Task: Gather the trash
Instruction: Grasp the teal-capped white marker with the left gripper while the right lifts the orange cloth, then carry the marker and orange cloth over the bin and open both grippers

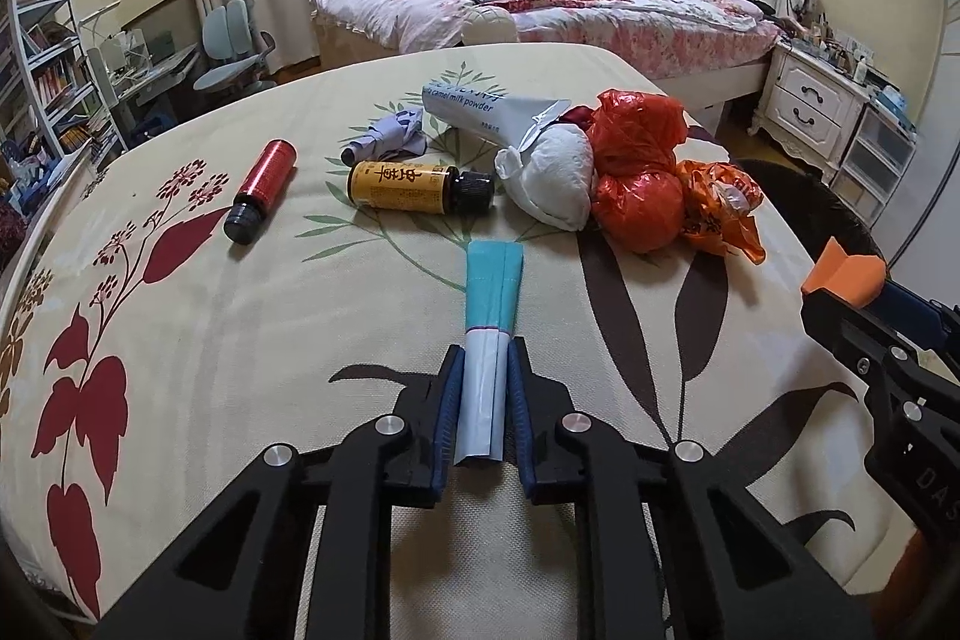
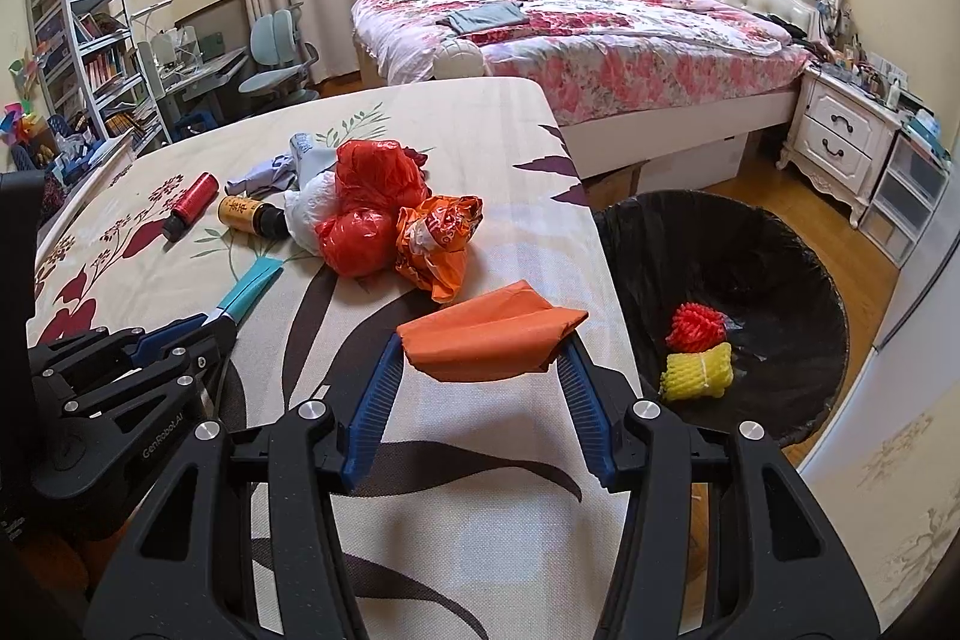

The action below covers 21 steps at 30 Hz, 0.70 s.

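Starting at your far left on the leaf-print table cover (image 1: 240, 340), a red bottle (image 1: 262, 189) with a black cap lies on its side, and just right of it a yellow bottle (image 1: 414, 187) with dark lettering, also lying down. Behind them sits a crumpled lilac cloth (image 1: 393, 135) and a silvery milk-powder pouch (image 1: 480, 112).

In the middle, your left gripper (image 1: 485, 370) has its jaws nearly together, the blue pads pressed on a flat folded packet (image 1: 489, 316), pale white at the gripped end and teal beyond a thin dark line. It rests on the cover, pointing away from you.

Further right lies a heap: a white wad (image 1: 555, 178), knotted red plastic bags (image 1: 636, 172) and an orange printed bag (image 1: 720, 208), all touching.

Your right gripper (image 2: 480, 346) stands partly open, its pads clamped on the two ends of a folded orange wrapper (image 2: 489, 334), held above the table's right edge.

Rightmost, on the floor beside the table, the black-lined bin (image 2: 780, 244) holds a red foam net (image 2: 696, 325) and a yellow foam net (image 2: 699, 370).
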### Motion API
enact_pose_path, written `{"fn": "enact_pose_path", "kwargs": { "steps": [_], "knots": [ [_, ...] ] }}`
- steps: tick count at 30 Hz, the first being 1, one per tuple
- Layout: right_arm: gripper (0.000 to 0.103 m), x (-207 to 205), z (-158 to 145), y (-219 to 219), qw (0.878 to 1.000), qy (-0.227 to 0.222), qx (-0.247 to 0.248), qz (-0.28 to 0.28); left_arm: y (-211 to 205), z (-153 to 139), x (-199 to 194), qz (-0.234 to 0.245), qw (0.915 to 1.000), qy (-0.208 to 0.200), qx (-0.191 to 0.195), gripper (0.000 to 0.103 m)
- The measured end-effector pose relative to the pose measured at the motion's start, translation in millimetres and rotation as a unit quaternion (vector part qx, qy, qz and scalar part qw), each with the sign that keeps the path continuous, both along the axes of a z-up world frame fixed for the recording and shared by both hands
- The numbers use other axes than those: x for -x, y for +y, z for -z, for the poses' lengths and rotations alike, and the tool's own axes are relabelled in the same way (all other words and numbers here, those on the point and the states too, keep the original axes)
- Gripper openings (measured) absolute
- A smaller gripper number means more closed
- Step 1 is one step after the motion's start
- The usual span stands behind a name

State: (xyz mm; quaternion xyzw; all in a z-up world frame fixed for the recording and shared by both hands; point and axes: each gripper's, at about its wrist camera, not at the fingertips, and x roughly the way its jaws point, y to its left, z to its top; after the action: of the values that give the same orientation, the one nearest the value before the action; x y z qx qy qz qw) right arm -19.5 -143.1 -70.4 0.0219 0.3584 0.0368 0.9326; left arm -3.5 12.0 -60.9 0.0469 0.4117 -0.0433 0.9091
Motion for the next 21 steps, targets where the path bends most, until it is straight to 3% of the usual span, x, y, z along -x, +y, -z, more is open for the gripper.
{"fn": "enact_pose_path", "kwargs": {
  "steps": [11, 21],
  "knots": [
    [0.052, 0, -11, -13, 1.0, -0.017, 0.002, 0.014, -9, -25, 7, 0.019, 0.999, -0.028, 0.029, 0.016],
    [0.052, -12, -22, -63, 0.997, -0.033, 0.009, 0.074, -52, -51, -9, 0.064, 0.9947, -0.065, 0.049, 0.016]
  ]
}}
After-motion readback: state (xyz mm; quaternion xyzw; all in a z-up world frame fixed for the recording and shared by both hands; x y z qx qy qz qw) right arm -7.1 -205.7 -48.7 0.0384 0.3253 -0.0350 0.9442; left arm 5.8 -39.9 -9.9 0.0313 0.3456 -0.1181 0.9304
